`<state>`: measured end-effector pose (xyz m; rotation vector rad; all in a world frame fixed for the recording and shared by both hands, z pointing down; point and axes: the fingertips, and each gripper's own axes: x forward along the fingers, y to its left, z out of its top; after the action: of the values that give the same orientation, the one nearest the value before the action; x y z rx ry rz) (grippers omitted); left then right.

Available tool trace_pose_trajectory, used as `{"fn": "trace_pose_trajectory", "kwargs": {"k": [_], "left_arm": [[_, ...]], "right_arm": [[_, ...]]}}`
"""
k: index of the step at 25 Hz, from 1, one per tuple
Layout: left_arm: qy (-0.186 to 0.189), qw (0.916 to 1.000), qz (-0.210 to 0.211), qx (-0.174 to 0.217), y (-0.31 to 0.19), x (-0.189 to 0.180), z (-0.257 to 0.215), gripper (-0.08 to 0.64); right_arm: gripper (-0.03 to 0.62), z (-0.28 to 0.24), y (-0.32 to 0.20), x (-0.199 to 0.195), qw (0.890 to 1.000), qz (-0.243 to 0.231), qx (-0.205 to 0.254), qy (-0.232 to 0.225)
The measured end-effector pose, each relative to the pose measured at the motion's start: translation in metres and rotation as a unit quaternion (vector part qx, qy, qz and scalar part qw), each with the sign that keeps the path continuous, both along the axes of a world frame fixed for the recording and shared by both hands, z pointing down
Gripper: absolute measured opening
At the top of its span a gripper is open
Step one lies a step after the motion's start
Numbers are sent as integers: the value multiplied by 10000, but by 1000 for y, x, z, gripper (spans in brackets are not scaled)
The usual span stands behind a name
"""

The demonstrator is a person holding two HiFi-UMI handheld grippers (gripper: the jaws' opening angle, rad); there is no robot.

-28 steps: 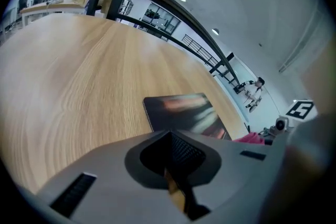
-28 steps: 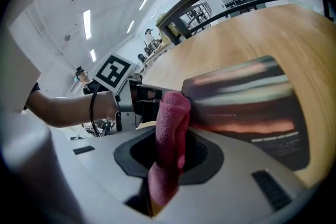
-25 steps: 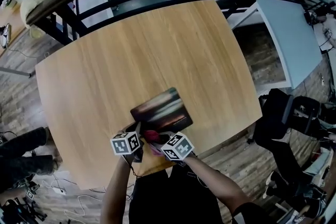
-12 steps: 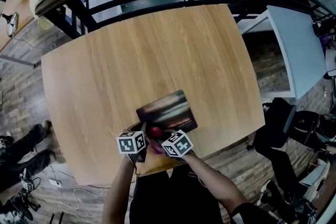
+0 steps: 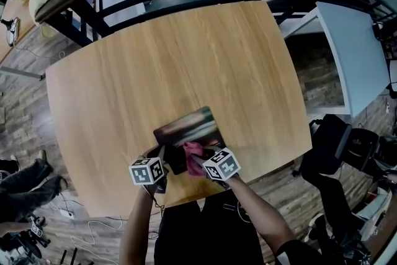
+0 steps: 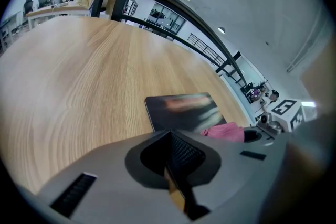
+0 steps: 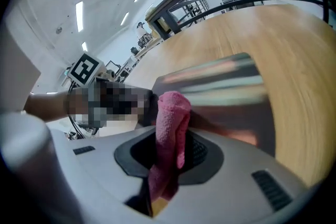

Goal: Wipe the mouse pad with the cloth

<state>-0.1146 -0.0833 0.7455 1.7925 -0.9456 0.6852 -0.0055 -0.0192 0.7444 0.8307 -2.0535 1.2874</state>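
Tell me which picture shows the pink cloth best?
The right gripper view: the pink cloth is big, pinched in the right tool. The head view shows a small patch; the left gripper view, a sliver.

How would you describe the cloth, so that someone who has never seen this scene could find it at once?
Look at the large wooden table, then at the dark mouse pad lying near its front edge. At the pad's near side is a small pink cloth, pinched in the right tongs. It is the only soft, pink thing there.
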Motion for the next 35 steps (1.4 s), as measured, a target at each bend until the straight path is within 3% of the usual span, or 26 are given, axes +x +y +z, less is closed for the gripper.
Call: {"fn": "trace_pose_trajectory", "kwargs": {"k": [8, 26, 31, 35], "left_arm": [[-54, 9999, -134, 2, 0, 1, 1, 21], [-154, 9977, -642, 142, -1, -1, 0, 21], [8, 9939, -1104, -3, 3, -2, 0, 23], [191, 9890, -1435, 293, 4, -10, -26, 23]], "right_arm": [[95, 2, -8, 56, 9997, 161, 46, 171], [95, 6, -15, 136, 9968, 292, 82, 740], [97, -11, -28, 157, 9899, 510, 557, 1199], [97, -49, -53, 157, 9809, 870, 1185, 1271]]}}
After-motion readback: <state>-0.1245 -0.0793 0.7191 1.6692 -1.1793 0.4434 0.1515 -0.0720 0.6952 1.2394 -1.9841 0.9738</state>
